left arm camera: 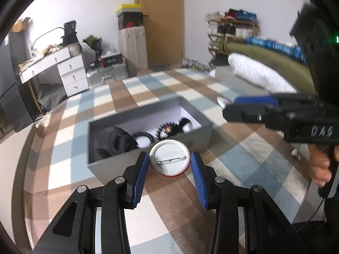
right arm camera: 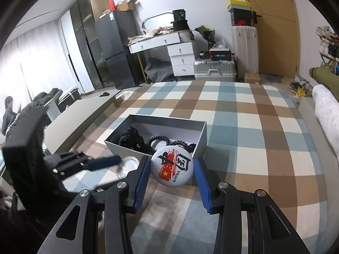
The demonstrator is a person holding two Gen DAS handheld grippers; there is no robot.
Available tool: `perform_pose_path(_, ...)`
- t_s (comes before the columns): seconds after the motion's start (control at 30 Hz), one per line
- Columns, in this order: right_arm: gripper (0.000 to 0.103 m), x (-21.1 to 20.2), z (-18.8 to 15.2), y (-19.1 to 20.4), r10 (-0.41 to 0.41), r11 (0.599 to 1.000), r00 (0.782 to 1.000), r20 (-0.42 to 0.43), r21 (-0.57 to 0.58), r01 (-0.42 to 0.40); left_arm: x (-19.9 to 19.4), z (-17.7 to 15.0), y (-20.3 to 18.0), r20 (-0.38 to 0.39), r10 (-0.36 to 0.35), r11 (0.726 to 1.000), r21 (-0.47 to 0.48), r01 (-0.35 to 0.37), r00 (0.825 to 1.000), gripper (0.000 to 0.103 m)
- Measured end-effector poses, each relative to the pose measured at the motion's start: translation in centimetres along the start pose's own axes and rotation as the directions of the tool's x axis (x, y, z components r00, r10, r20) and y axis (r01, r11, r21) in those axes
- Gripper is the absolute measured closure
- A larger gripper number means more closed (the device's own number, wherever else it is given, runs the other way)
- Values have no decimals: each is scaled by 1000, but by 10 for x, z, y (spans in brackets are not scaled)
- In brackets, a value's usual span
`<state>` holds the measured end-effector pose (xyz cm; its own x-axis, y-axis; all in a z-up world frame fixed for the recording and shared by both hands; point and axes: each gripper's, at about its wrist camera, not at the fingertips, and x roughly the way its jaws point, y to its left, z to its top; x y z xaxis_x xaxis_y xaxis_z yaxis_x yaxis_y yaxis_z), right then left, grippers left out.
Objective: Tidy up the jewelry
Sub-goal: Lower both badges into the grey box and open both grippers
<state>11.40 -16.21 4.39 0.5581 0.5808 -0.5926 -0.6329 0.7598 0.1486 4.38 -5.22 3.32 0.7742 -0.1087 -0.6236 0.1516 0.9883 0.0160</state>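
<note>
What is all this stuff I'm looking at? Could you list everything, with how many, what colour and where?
pin badges: two; one held back-side up, white with a metal pin, in the left claw; one held face up, white with a red flag and CHINA, in the right claw
box: one, grey, open, on the rug beyond both claws
spiral hair ties: several, black, inside the box
checked rug: one, blue, brown and cream, under everything
suitcase: one, silver, by the far wall
drawer desk: one, white, cluttered on top
left claw: one, black with blue pads, closed on a badge
right claw: one, same colours, closed on a badge
</note>
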Motion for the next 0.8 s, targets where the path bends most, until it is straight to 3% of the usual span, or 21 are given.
perform_pose_path(0.8,61,4,16,11,21,999,998,64,-27,-19,-19,31,34,144,47,996,-80,-36,988,68)
